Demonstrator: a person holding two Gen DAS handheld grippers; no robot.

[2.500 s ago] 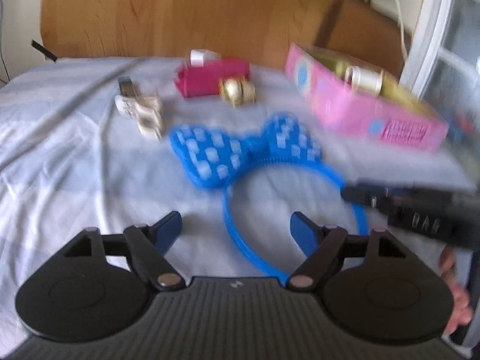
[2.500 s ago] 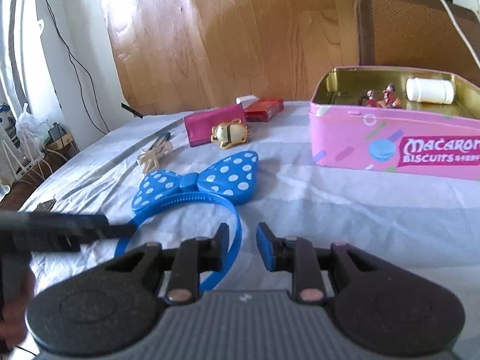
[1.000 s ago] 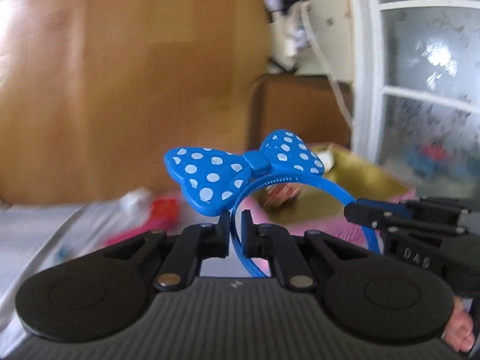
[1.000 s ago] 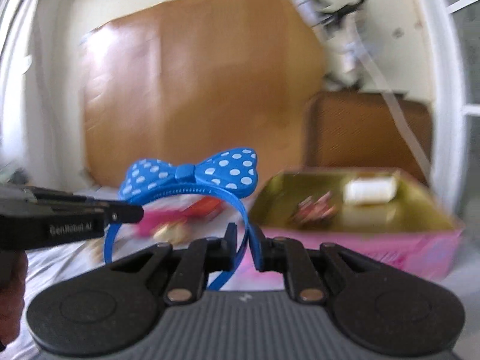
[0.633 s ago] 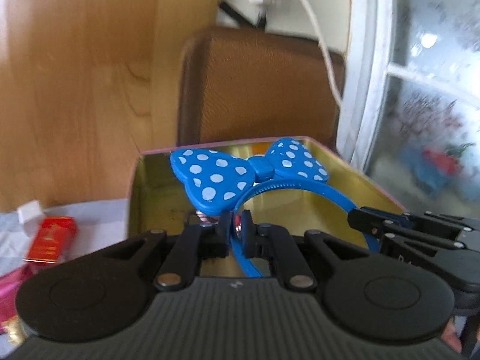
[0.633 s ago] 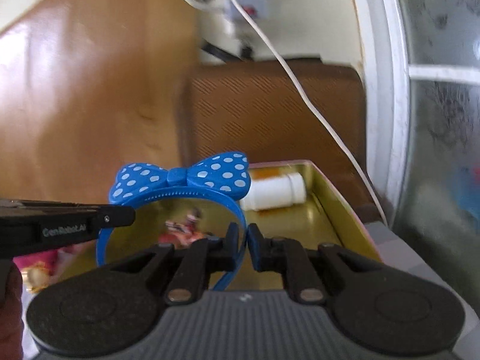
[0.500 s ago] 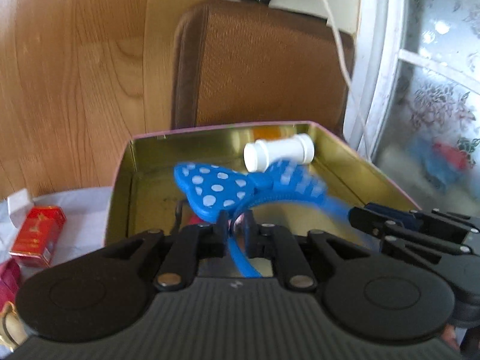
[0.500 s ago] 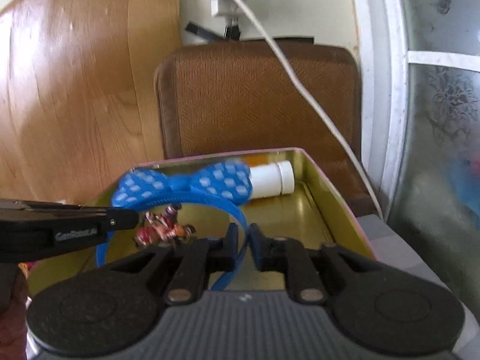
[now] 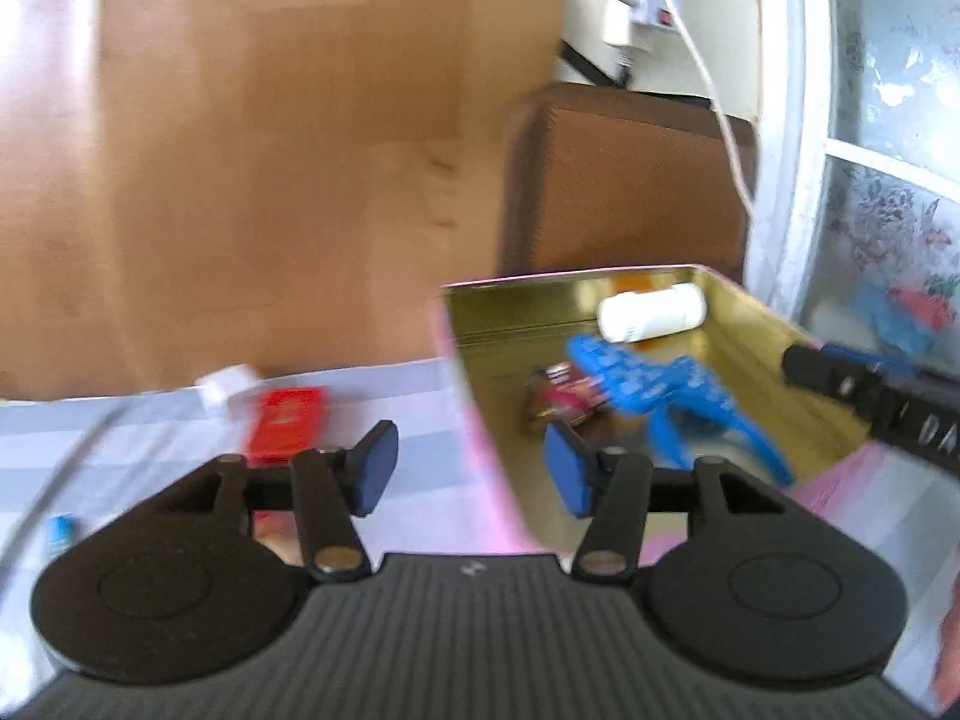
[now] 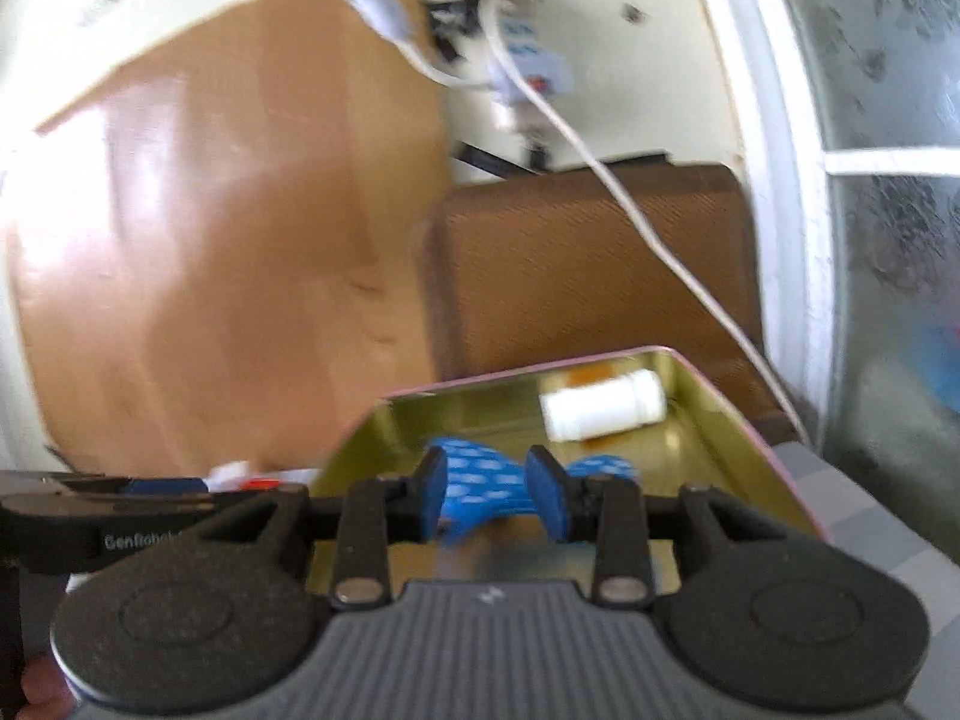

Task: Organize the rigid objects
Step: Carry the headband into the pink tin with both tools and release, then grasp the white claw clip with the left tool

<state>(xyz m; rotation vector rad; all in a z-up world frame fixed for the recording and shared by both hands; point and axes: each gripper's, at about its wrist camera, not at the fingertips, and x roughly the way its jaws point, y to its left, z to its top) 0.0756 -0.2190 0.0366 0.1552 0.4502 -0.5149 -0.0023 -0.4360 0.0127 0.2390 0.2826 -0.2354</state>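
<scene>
The blue polka-dot bow headband lies inside the pink biscuit tin, next to a white bottle and a small red item. My left gripper is open and empty, straddling the tin's left wall. My right gripper is open over the tin, with the headband's bow seen beyond its fingers, not gripped. The white bottle also shows in the right wrist view. The right gripper's fingers reach in from the right of the left wrist view.
A red box and a small white box lie on the striped blue cloth left of the tin. A brown chair back and a wooden panel stand behind. A window frame is on the right.
Both grippers were shut on the headband, carrying it over the tin. Both have opened, and the headband has dropped into the tin. The left gripper has shifted left.
</scene>
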